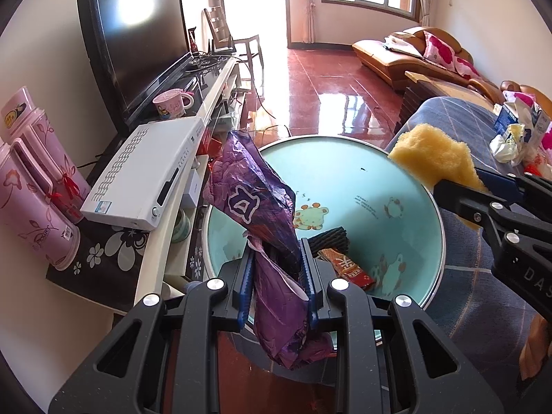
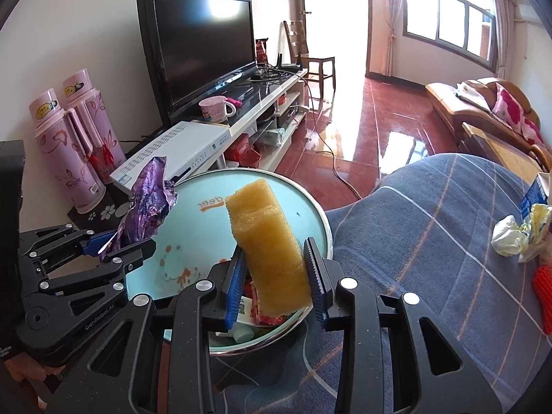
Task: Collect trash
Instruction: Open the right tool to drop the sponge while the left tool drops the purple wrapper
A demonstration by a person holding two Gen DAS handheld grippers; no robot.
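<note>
Purple wrapper [image 1: 257, 203]: you have it clamped between the blue pads of your left gripper [image 1: 277, 283]; it sticks up crumpled above the basin and hangs down below the pads.
Yellow sponge [image 2: 270, 238]: it sits tilted in your right gripper [image 2: 276, 276], whose fingers are closed partway around its lower half, over the basin's near edge.
Basin [image 1: 407, 172]: a pale blue round one with cartoon animals printed inside, standing between the TV stand and the blue checked cloth.
Inside the basin: a red snack wrapper [image 1: 348, 269] and a black ribbed piece [image 1: 329, 236] lie near your left gripper; more small packets show under the sponge, too hidden to name.
Blue checked cloth [image 2: 431, 227]: it lies just right of the basin, with crumpled white and yellow paper [image 2: 510, 234] and a blue carton [image 2: 534, 193] on its far side.
TV stand [image 2: 265, 110]: it holds the television [image 2: 203, 51], a pink mug [image 2: 215, 108] and a white box [image 2: 176, 155].
Two pink flasks [image 2: 69, 148]: they stand at the left beside the white box.
</note>
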